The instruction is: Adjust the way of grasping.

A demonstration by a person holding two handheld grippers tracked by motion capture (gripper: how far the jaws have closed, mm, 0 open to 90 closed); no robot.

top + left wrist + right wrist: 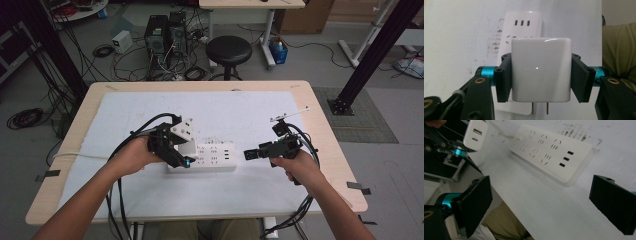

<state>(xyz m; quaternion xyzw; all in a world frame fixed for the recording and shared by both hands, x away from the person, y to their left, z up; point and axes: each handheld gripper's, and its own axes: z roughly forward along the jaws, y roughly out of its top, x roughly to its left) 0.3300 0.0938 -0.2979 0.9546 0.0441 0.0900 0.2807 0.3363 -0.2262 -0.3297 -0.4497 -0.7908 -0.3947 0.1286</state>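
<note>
On the counter (65, 165), which is covered by a white sheet (240, 107), a white power strip (212, 156) lies near the middle, a little toward the near edge, with its cord going off to the left. Over its left end the left gripper (182, 150) holds a white charger (540, 68): the jaws are closed on its two flat sides, and in the left gripper view the two metal pins point down toward the strip without being in any socket. I judge that picking up the charger is finished and that lining up the pins and pushing them in is left. At the right end of the strip the right gripper (248, 154) waits with its jaws apart and nothing between them; probably it is there to steady the strip. No object lies between the charger and the sockets, so the way looks free. Beyond the far edge of the counter stand a black stool (229, 50) and some computer cases (165, 32) with many cables on the floor, all well apart from the work.
</note>
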